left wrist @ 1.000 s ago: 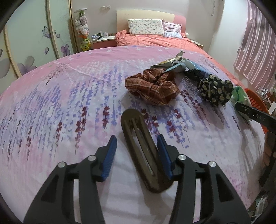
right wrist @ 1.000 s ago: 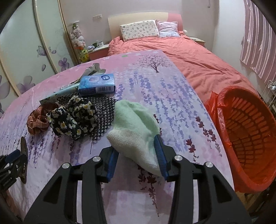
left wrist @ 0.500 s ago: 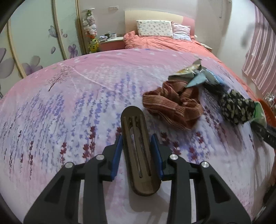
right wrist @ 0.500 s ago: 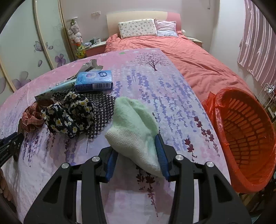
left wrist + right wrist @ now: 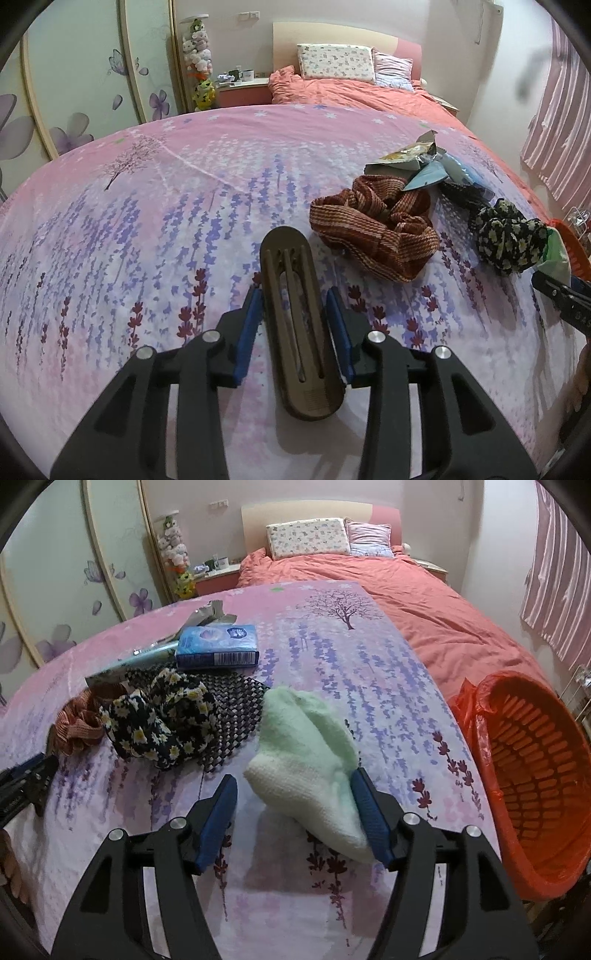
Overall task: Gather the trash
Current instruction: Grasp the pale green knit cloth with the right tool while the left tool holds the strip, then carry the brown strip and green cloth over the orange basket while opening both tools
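Observation:
My left gripper (image 5: 293, 299) is shut on a dark brown oval slotted piece (image 5: 293, 317) that lies on the pink flowered table. A red-brown plaid cloth (image 5: 373, 225), a snack wrapper (image 5: 410, 155) and a black daisy-print cloth (image 5: 508, 236) lie to its right. My right gripper (image 5: 295, 794) is open around a pale green knitted cloth (image 5: 306, 746); the right pad touches it, the left pad stands apart. A blue tissue pack (image 5: 218, 646) and a black mesh mat (image 5: 236, 709) lie behind it.
An orange basket with a red liner (image 5: 532, 768) stands off the table's right edge. A bed with a coral duvet (image 5: 406, 590) is behind the table. Wardrobe doors (image 5: 74, 92) line the left. The left gripper shows at the left of the right wrist view (image 5: 22, 782).
My left gripper closed from open onto the brown oval piece and straightened over it. My right gripper opened a little around the green cloth.

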Available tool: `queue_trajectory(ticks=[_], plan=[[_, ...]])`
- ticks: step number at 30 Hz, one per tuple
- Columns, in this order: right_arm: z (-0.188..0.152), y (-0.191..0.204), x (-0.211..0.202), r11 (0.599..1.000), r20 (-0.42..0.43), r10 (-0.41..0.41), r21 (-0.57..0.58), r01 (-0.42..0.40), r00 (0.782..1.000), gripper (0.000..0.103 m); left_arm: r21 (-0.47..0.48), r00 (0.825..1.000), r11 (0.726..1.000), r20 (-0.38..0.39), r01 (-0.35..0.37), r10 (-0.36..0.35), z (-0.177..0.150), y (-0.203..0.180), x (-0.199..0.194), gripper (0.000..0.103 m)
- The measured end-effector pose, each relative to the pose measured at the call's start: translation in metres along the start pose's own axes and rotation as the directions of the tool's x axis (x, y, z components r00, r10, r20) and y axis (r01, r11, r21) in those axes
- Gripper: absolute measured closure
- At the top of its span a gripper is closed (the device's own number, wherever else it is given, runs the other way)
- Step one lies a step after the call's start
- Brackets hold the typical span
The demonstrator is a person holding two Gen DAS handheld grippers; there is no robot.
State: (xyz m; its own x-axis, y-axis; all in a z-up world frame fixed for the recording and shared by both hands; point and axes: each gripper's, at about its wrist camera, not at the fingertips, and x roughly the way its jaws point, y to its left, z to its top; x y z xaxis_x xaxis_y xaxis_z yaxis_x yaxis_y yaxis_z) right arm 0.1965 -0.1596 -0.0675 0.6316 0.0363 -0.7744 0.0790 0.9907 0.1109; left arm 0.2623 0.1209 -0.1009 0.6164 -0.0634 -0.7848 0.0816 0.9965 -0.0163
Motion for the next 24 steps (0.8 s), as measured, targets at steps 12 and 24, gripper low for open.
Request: queue_trajectory(ticks=[12,24], plan=[[-0.0009,-0.0086,-0.0037,0.997,0.014,0.058,0.050,-0.058,0.998,0.039,0.002,1.000,1.000,-0.001,-0.003,0.003,0.0001,-0.0005,0.0006,0.063],[-0.0006,-0.0084,-0.0034,0.997,0.015,0.062,0.054,-0.063,0.998,0.039,0.002,1.000,1.000,-0.001,0.002,-0.002,0.0002,-0.0009,0.0006,0.061]])
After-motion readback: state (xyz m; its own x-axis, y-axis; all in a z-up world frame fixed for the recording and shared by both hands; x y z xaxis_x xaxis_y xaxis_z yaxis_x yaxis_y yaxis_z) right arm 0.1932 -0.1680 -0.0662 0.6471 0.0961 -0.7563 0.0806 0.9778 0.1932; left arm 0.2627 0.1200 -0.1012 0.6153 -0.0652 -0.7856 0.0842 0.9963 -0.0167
